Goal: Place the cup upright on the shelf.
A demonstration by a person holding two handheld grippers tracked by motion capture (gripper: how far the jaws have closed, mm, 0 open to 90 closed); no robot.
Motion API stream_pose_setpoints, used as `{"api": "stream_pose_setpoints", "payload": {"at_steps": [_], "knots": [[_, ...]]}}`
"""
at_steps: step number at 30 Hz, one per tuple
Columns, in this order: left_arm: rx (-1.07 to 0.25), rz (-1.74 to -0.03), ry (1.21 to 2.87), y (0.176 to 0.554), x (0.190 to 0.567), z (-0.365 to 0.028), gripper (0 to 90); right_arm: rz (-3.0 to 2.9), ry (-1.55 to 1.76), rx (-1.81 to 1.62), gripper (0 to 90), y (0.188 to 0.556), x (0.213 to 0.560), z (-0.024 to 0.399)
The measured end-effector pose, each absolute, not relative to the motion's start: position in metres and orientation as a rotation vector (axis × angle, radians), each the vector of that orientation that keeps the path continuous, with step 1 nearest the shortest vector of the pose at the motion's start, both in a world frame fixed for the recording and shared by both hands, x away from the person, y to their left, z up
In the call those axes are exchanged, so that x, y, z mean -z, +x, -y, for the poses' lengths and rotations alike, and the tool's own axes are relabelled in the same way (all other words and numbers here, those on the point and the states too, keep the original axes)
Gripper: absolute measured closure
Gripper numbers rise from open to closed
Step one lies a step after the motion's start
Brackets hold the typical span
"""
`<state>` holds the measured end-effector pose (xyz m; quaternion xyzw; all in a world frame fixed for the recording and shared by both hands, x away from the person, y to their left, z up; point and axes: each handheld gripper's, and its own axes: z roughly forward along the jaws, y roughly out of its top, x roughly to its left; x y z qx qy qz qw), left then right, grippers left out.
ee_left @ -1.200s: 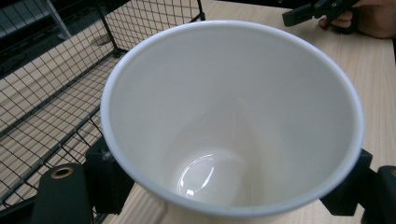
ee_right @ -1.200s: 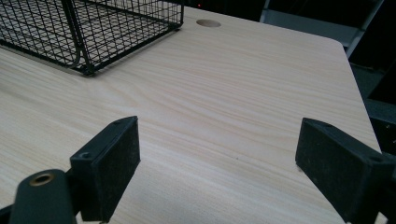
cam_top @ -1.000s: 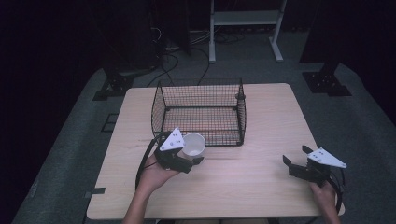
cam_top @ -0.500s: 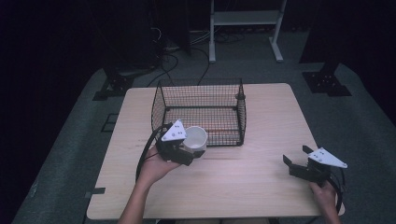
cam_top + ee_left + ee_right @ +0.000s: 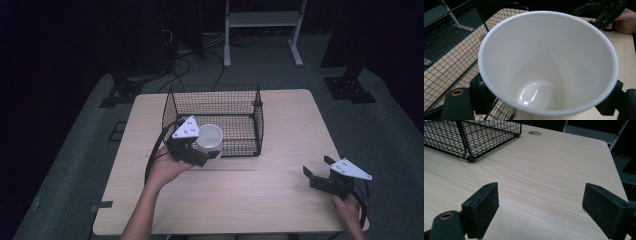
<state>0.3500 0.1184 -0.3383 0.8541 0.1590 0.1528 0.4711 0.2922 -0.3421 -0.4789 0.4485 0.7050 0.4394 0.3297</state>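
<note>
While the left tongs (image 5: 206, 152) grip the single white paper cup (image 5: 208, 139) upright at the near-left corner of the one black wire basket (image 5: 240, 127), probably for dropping it inside, the right tongs (image 5: 316, 175) rest wide apart and empty on the pale wooden surface (image 5: 280, 185), well clear, apparently waiting.

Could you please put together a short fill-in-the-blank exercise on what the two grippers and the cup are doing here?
1. The left gripper is shut on a white ____.
2. The cup holds ____ inside.
3. The right gripper has its fingers spread ____ over the wooden table.
4. The wire basket stands nearer the ____ gripper.

Missing words: cup; nothing; open; left
</note>
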Motion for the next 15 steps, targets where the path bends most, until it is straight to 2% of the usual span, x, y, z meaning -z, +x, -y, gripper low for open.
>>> {"api": "stream_pose_setpoints", "payload": {"at_steps": [15], "knots": [[-0.375, -0.401, 2.106, 0.371, 0.321, -0.12, 20.5, -1.846, 1.177, -1.15, 13.1, 0.292, 0.479, 0.342]]}}
